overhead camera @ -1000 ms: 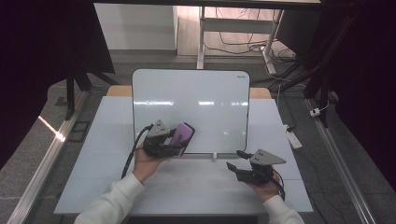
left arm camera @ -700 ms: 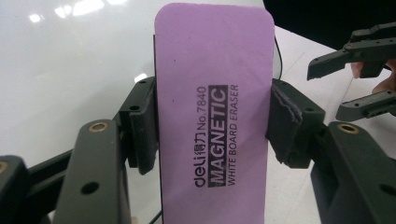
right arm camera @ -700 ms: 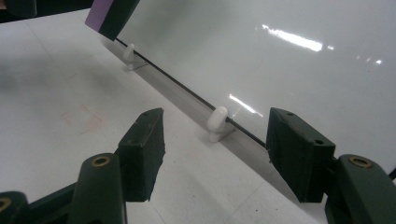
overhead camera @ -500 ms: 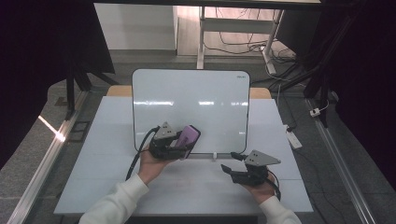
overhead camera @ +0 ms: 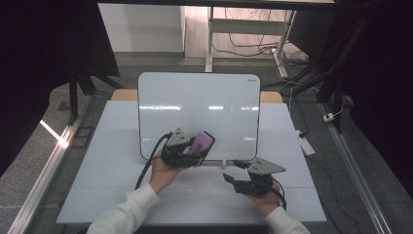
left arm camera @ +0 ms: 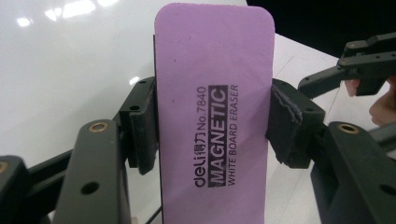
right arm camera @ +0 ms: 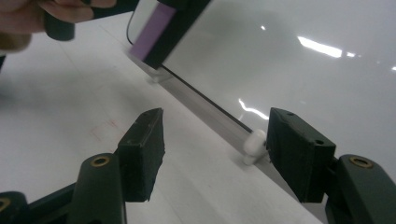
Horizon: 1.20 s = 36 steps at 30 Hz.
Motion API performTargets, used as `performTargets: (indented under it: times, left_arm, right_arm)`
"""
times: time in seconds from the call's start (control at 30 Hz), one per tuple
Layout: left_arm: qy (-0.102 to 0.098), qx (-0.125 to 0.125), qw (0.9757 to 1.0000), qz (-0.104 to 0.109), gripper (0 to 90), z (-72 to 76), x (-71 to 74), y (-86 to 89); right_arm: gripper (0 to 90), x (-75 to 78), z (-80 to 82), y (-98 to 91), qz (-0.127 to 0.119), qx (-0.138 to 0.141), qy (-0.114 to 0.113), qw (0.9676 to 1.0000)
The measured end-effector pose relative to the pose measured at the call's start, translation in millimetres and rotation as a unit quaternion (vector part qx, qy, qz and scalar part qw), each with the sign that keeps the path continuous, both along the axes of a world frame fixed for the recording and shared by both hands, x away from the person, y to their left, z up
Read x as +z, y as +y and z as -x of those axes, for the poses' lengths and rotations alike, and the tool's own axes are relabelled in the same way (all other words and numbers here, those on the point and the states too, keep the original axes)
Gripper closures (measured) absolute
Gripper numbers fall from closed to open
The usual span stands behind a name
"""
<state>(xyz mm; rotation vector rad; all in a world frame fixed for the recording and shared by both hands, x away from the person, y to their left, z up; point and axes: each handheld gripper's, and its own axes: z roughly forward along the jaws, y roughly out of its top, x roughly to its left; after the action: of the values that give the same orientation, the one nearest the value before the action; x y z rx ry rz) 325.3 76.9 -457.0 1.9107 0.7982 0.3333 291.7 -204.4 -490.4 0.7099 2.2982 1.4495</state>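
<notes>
A purple magnetic whiteboard eraser [left arm camera: 215, 107] sits clamped between the jaws of my left gripper [left arm camera: 212, 121], its printed label facing the camera. In the high view that gripper [overhead camera: 192, 151] holds the eraser [overhead camera: 202, 143] over the lower edge of the whiteboard [overhead camera: 195, 105]. My right gripper [overhead camera: 234, 178] rests low on the table to the right, open, with nothing between its jaws. In the right gripper view its jaws [right arm camera: 212, 149] point at the board's bottom rail [right arm camera: 205, 112] and a small white foot [right arm camera: 253, 145]; the eraser [right arm camera: 152, 30] shows at upper left.
The whiteboard leans upright at the middle of a white table [overhead camera: 97, 165]. Bare table lies to the left and right of the hands. A power strip [overhead camera: 307, 144] lies on the floor beside the table's right edge, and cables run behind.
My left gripper has carried the eraser a little to the right along the board's lower edge. My right gripper has shifted slightly left and nearer to the board's rail.
</notes>
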Motion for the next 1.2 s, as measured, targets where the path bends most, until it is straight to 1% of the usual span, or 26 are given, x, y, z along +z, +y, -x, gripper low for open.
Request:
performTargets:
  times: [0.07,0.3,0.4,0.5,0.57,0.67,0.73,0.87,0.97,1.1,1.17,1.2]
  left_arm:
    - [-0.001,0.0,1.0,-0.001,41.0,-0.4,-0.6,-2.3]
    - [-0.003,-0.004,1.0,-0.001,41.0,0.4,-2.0,-11.1]
    - [-0.003,-0.006,1.0,0.003,41.0,0.8,-2.3,-14.0]
    - [-0.005,-0.008,1.0,0.002,41.0,1.2,-2.9,-16.5]
    - [-0.005,-0.009,0.9999,0.001,41.0,1.4,-3.4,-18.1]
    - [-0.009,-0.008,0.9999,0.001,41.0,2.4,-3.8,-20.3]
    - [-0.013,-0.006,0.9999,0.004,41.0,3.5,-4.3,-22.0]
    - [-0.016,-0.008,0.9998,0.01,40.9,6.1,-4.8,-24.8]
    - [-0.02,-0.005,0.9997,0.015,40.9,7.7,-4.9,-26.6]
    - [-0.019,-0.005,0.9996,0.02,40.6,8.0,-4.7,-26.0]
    - [-0.021,-0.005,0.9995,0.023,40.2,8.7,-3.9,-25.6]
    - [-0.023,-0.007,0.9993,0.028,39.2,8.9,-3.2,-24.9]
  right_arm:
    - [36.3,0.4,0.5,5.4,-0.006,0.003,0.004,1.0]
    - [35.6,3.0,0.6,27.2,-0.009,-0.003,0.007,0.9999]
    - [35.5,2.2,-1.6,34.8,-0.018,-0.006,0.011,0.9998]
    - [35.8,1.0,-4.3,40.5,-0.032,-0.01,0.019,0.9993]
    - [35.9,0.5,-5.7,44.1,-0.037,-0.012,0.02,0.9991]
    - [36.1,-0.4,-7.2,49.0,-0.042,-0.018,0.024,0.9987]
    - [36.7,-1.0,-8.1,50.7,-0.052,-0.021,0.031,0.9979]
    - [43.0,-0.9,-8.8,51.9,-0.063,-0.032,0.031,0.997]
    - [50.6,0.2,-9.1,51.3,-0.072,-0.034,0.04,0.996]
    - [59.1,2.4,-10.1,48.2,-0.074,-0.042,0.049,0.9952]
    - [62.7,4.1,-10.3,46.2,-0.073,-0.049,0.047,0.995]
    - [63.9,5.1,-9.8,45.2,-0.071,-0.053,0.041,0.9952]
